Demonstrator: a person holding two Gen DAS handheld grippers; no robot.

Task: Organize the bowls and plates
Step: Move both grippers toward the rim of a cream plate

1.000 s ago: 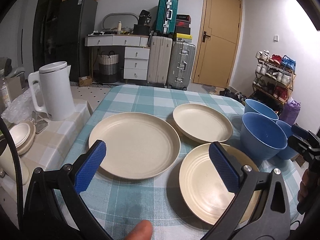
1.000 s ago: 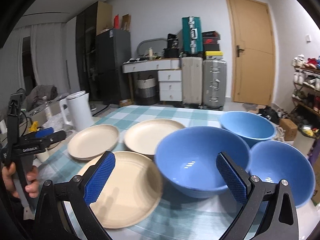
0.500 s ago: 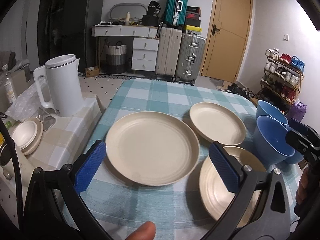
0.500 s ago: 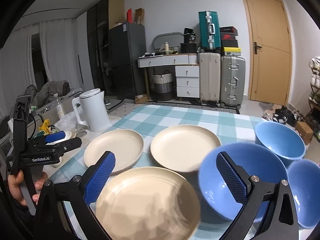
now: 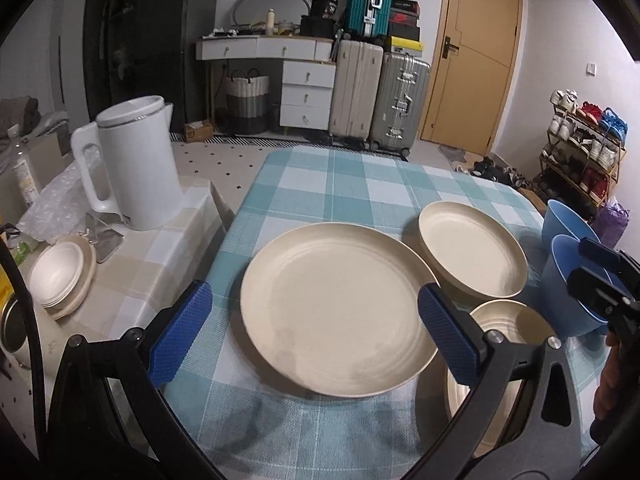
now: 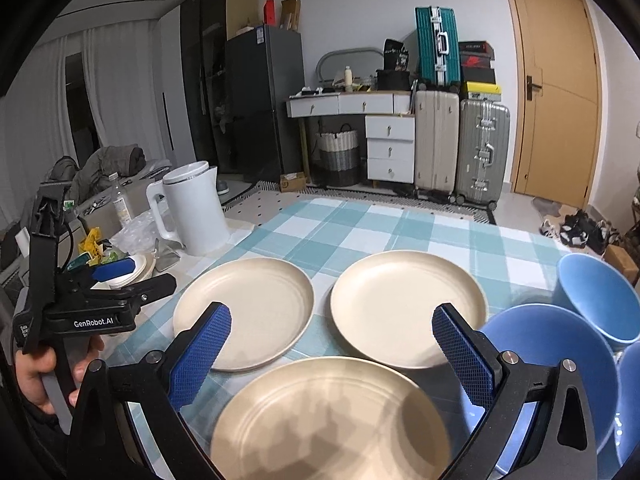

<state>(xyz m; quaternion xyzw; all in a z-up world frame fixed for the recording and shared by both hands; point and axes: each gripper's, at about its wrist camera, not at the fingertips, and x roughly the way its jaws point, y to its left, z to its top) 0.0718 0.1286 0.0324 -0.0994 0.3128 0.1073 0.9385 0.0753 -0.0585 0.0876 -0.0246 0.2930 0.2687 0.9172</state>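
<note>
Three beige plates (image 6: pixel 244 312) are lying apart on the checked table (image 5: pixel 360 184), with blue bowls (image 6: pixel 548 364) just beside them, away from the kettle (image 5: pixel 136 168). The left gripper (image 5: pixel 316 340) and right gripper (image 6: pixel 332 352) are both hovering released, grasping nothing. A careless reach risks nudging a bowl off the table edge. Only the right view is showing the person's hand (image 6: pixel 32 372).

Black hand-held gripper (image 6: pixel 326 350) frames, blue cross-hatched finger pads (image 6: pixel 198 352), silver screws, white "GenRobot.AI" lettering
</note>
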